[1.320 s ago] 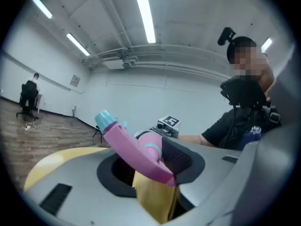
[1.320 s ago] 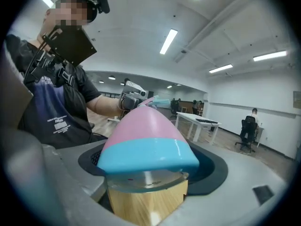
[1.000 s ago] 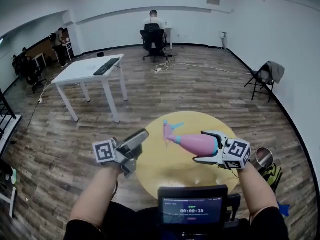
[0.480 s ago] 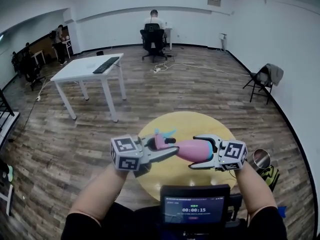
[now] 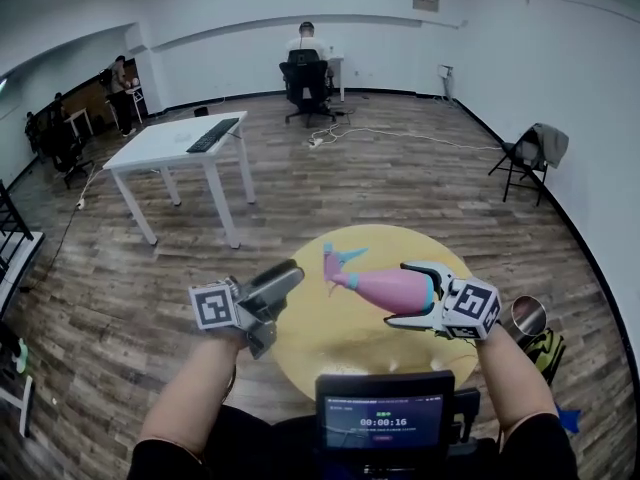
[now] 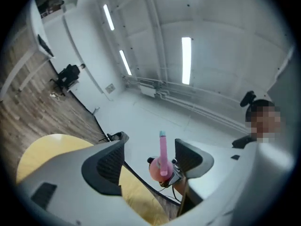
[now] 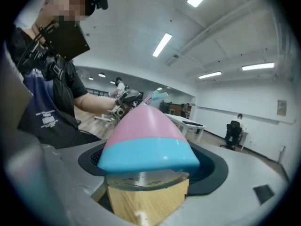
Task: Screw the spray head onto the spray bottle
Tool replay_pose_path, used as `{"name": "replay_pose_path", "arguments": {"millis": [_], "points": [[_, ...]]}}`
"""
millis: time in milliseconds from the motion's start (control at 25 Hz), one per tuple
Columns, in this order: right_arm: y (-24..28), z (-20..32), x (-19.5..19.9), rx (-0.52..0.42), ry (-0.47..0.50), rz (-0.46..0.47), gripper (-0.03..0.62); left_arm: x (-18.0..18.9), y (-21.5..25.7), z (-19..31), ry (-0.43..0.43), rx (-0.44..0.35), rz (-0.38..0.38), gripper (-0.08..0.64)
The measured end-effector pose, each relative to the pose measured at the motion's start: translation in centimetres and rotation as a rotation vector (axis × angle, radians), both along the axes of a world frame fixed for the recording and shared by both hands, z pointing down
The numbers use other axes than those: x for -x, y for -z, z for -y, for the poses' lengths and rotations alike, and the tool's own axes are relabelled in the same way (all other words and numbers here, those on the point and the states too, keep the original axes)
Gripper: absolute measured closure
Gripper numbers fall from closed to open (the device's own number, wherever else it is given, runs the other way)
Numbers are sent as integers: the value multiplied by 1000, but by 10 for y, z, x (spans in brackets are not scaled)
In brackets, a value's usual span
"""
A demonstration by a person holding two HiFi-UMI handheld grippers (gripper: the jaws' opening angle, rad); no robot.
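**Desk:** What have your tools got?

**Operator:** My right gripper (image 5: 402, 293) is clamped on the blue base of the spray bottle (image 5: 392, 288). In the right gripper view I see both pads pressing its sides. I hold the bottle about level above the round yellow table (image 5: 300, 353), with the neck pointing to my left. The spray head (image 5: 338, 264) sits at that neck, its blue trigger sticking up and away from me.

**Desk:** And the other one?

**Operator:** My left gripper (image 6: 149, 147) has just been opening its jaws. They stand wide apart with nothing between the pads. It hangs over the table's left edge, apart from the spray head. In the left gripper view I see the bottle end-on beyond the jaws.

**Desk:** What gets in your way?

**Operator:** In the right gripper view the bottle fills the middle and hides much of the room behind it. In the head view the screen (image 5: 385, 420) mounted in front of me covers the table's near edge.

**Desk:** And around you?

**Operator:** A shiny metal cup (image 5: 528, 315) shows just off the table's right side, near my right wrist. I cannot tell what it stands on. Further back on the left is a white desk (image 5: 165, 146) with a keyboard (image 5: 212, 133) on it, well apart from the table. At the far wall a person (image 5: 305, 40) sits in an office chair (image 5: 303, 80), back to me. A folding chair (image 5: 525, 163) with a garment (image 5: 548, 140) over it stands by the right wall, and a white cable (image 5: 318, 138) lies on the wooden floor (image 5: 400, 188).
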State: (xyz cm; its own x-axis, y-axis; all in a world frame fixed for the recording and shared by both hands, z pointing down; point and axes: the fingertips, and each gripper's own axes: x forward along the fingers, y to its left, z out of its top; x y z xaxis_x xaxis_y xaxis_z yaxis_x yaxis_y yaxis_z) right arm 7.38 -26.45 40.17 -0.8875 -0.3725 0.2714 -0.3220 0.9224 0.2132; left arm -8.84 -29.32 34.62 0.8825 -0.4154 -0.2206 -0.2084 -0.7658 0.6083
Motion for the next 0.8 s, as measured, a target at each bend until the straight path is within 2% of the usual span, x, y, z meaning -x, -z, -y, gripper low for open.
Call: {"name": "replay_pose_path", "arguments": {"millis": [80,160,200,240,320,400,520,560,640,720,800], "points": [[-4,-2,-5,-52,-15,-65,112,5,-4,-2,-18,9,6,205],[-8,-7,6,-65,18,-103,112,-17,-5,-15,-86,-62,83,206],[-10,-9,14,-53,40,-104,113,-34,-4,-24,-130,-121,136,204],[-11,-12,21,-23,66,-87,112,-51,-1,-35,-173,-195,189,213],[-8,-20,30,85,133,-2,112,-77,7,-56,-224,-363,272,389],[-5,-32,30,191,201,65,112,-86,9,-72,-270,-491,347,383],[-12,-48,27,330,286,76,112,-94,1,-91,-329,-674,493,382],[-13,-49,26,366,300,86,112,-95,0,-91,-328,-685,504,381],[-10,-43,25,399,285,130,112,-94,2,-80,-295,-600,433,383],[2,-31,26,384,236,195,113,-86,6,-65,-252,-436,299,394],[16,-22,26,289,161,238,112,-74,6,-51,-202,-259,155,397]]}}
